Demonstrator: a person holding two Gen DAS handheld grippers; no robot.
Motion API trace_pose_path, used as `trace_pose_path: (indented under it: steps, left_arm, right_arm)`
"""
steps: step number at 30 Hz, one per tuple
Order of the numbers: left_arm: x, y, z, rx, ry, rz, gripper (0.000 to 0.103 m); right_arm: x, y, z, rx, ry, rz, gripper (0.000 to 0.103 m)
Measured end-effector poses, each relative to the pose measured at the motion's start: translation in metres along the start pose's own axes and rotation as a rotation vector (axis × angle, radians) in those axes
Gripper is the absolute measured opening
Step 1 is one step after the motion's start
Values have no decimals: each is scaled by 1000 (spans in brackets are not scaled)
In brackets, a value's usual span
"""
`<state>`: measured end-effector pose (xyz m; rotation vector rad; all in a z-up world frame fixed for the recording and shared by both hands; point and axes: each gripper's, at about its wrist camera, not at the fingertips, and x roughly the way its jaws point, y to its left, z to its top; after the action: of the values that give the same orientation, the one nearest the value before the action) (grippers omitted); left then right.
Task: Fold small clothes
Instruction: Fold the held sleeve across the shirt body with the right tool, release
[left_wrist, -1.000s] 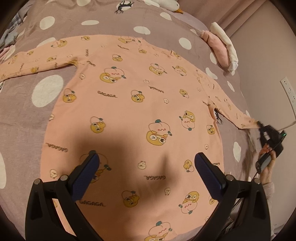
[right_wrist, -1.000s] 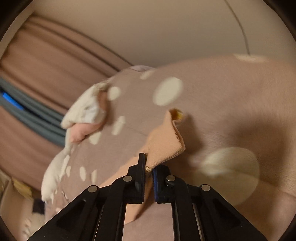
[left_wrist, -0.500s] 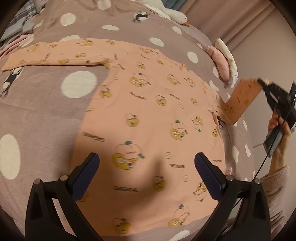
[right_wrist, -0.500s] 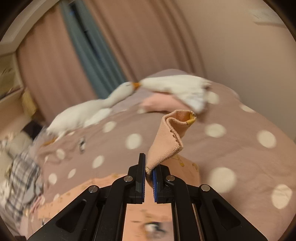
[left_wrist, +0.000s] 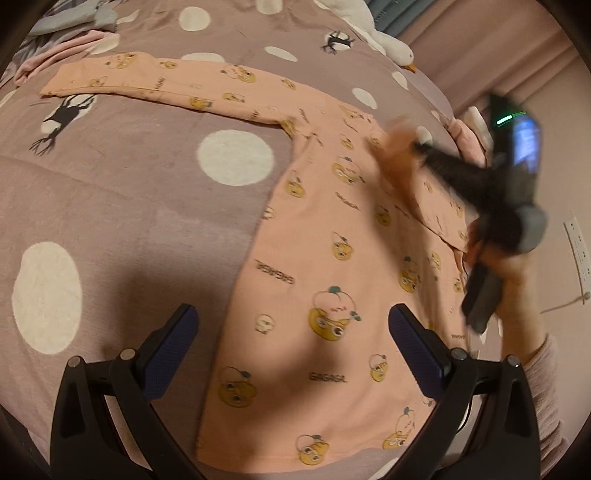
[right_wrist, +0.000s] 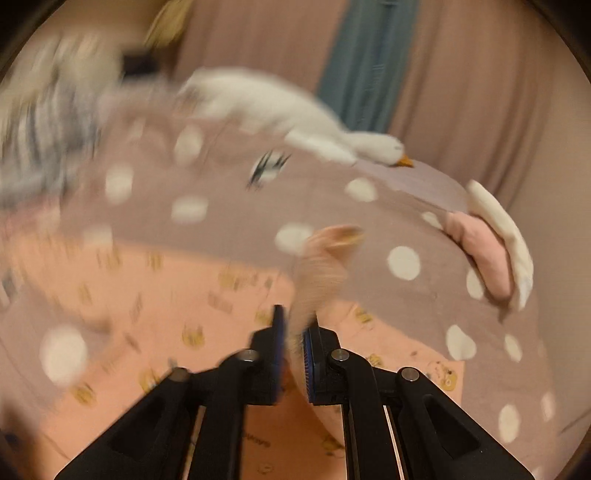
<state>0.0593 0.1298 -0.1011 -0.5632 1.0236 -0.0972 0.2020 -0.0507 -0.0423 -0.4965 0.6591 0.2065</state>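
A peach long-sleeved top (left_wrist: 332, 280) with yellow cartoon prints lies flat on the spotted mauve bedspread (left_wrist: 129, 206). Its left sleeve (left_wrist: 159, 85) stretches out to the far left. My right gripper (right_wrist: 293, 339) is shut on the cuff of the right sleeve (right_wrist: 325, 266) and holds it folded over the chest; it also shows, blurred, in the left wrist view (left_wrist: 417, 147). My left gripper (left_wrist: 291, 350) is open and empty above the top's lower hem.
A white goose plush (right_wrist: 295, 122) lies at the head of the bed. A pink and white bundle (right_wrist: 487, 251) sits at the right edge. Grey and striped clothes (left_wrist: 74, 22) lie at the far left. Curtains (right_wrist: 461, 92) hang behind.
My right gripper has lifted the right sleeve from the bed's right side and swung it leftward over the top's chest. My left gripper has shifted left over the hem.
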Motion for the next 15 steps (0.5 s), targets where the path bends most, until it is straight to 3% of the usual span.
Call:
trace_pose_path:
  steps: [3, 5, 7, 8, 10, 12, 15]
  left_arm:
    - [-2, 7, 1, -16, -6, 5, 103]
    - [-1, 11, 1, -28, -6, 5, 103]
    - [1, 13, 0, -37, 1, 3, 103]
    - [2, 14, 0, -42, 5, -1, 103]
    - [2, 14, 0, -43, 6, -4, 103]
    - [2, 16, 2, -43, -3, 0, 103]
    - [-1, 24, 3, -66, -17, -7, 103]
  right_arm:
    - [19, 34, -13, -154, 88, -21, 8]
    - [18, 45, -20, -210, 102, -19, 9]
    - [10, 45, -20, -199, 95, 43, 20]
    - [2, 38, -18, -160, 87, 101, 27]
    - [-8, 26, -15, -71, 75, 181, 49]
    - [-21, -3, -13, 82, 35, 303, 57]
    - [-22, -48, -18, 338, 19, 414, 58]
